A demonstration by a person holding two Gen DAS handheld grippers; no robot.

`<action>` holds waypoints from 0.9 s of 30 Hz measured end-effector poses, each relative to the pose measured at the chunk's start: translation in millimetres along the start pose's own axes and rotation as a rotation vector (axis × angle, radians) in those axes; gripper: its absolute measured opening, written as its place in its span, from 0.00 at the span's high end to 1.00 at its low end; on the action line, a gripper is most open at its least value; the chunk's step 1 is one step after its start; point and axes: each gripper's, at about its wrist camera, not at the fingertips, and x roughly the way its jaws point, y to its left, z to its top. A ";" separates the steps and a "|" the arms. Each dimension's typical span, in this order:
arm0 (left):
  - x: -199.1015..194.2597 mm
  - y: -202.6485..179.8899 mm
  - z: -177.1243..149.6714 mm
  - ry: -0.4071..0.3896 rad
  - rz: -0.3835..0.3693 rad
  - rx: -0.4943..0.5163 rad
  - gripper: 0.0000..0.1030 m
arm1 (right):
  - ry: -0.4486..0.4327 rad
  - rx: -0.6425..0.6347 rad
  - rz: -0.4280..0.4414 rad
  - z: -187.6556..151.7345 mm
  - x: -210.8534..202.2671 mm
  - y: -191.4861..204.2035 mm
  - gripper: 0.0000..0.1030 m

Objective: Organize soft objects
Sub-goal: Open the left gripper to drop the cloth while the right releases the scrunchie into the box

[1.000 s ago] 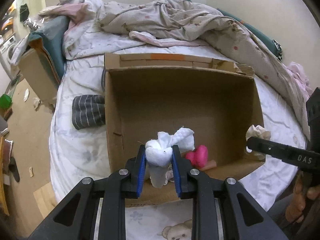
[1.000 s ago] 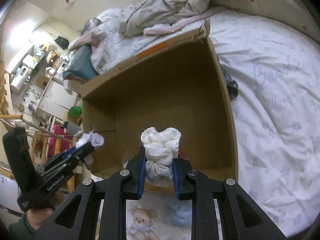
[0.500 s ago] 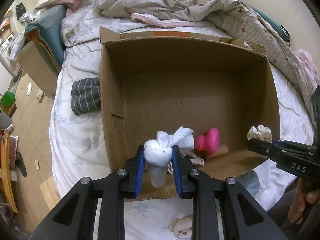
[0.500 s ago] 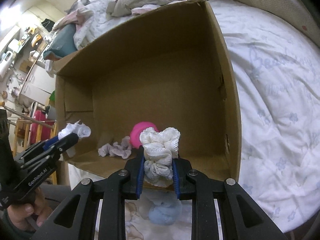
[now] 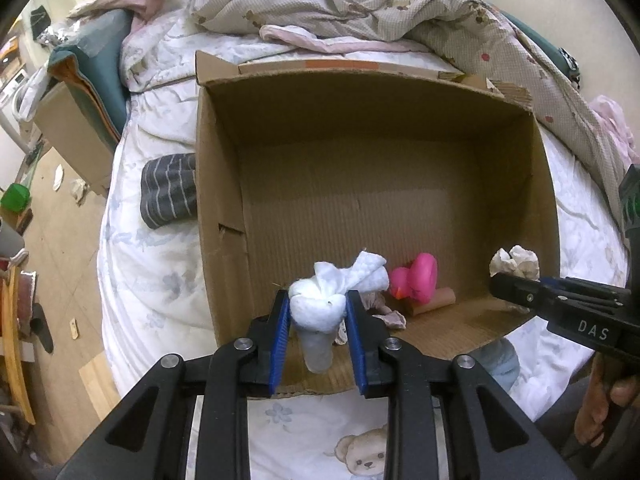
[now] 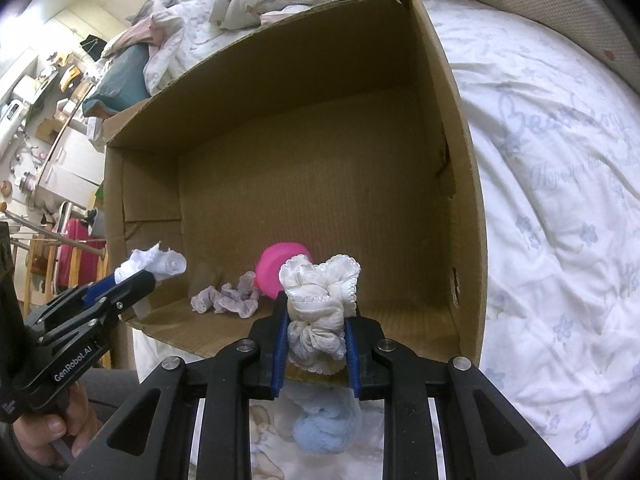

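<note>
**Two bundles held at the rim of a cardboard box**

A bed with a white flowered sheet [image 5: 152, 248] fills both views, a rumpled beige quilt [image 5: 400, 12] heaped along the top of the left wrist frame. On the sheet stands a large open cardboard box [image 5: 224, 184], taking the centre of each picture, its brown floor mostly bare. A folded grey striped cloth [image 5: 168, 190] lies on the sheet against the box's outer wall, at centre left of the left wrist view.

At bottom centre of that view, my left gripper [image 5: 318, 320] is clenched on a knotted white cloth roll [image 5: 324, 300], held over the box's near edge. At bottom centre of the right wrist view, my right gripper [image 6: 316, 340] is clamped on a cream lace-edged bundle [image 6: 320, 300], likewise at the near rim; the same bundle shows at the right edge of the left view, above the box's near right corner.

Inside the box, near the front wall, sits a pink rubber duck [image 5: 416, 282] with a short cardboard tube [image 5: 434, 300] just beside it. A small lilac frilled scrunchie [image 6: 226, 300] lies on the floor to the duck's left in the right wrist view. A pale blue fluffy ball [image 6: 326, 428] rests on the sheet outside the box, below my right gripper's blue pads [image 6: 280, 344].
</note>
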 end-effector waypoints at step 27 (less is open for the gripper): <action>-43.2 9.9 -10.9 -0.127 0.018 -0.062 0.35 | -0.139 0.009 0.054 -11.0 -44.5 -4.5 0.25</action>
